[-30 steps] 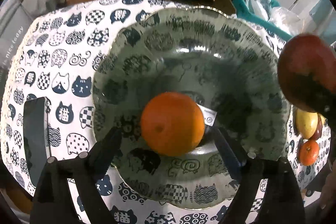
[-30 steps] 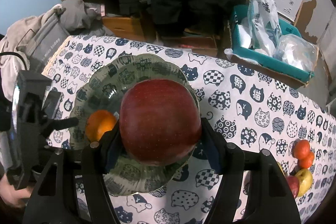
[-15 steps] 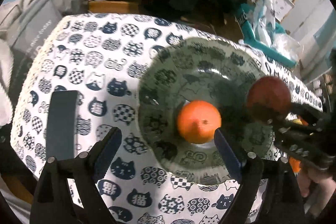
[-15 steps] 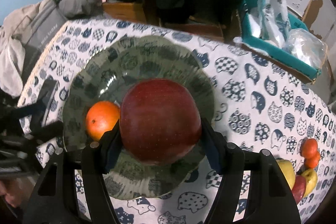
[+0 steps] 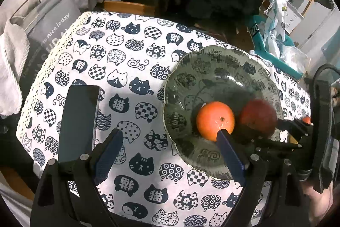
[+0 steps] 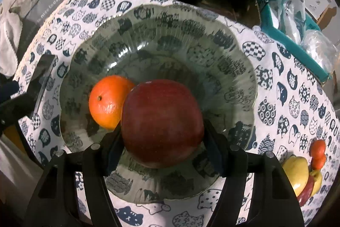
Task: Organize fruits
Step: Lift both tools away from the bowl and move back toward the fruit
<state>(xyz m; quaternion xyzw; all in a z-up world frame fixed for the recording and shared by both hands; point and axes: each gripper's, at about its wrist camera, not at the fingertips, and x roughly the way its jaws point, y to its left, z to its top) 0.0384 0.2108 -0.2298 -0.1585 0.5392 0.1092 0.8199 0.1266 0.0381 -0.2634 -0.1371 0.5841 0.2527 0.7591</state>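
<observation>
Red apple (image 6: 161,122) sits between right gripper (image 6: 162,142) fingers, just opening; left gripper (image 5: 167,146) spread, empty.

Cat-print tablecloth (image 5: 136,61), dark phone (image 5: 78,120) lying on it, grey bag (image 5: 48,20) beside, teal bin (image 6: 291,35) beyond.

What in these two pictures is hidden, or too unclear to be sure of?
- Right wrist view: whether the red apple already rests in the glass bowl; the apple hides the spot beneath it.
- Same view: how many fruits are in the pile at the picture's right edge; they overlap and the edge cuts them.
- Left wrist view: the apple is blurred, with the right gripper covering part of it.
</observation>
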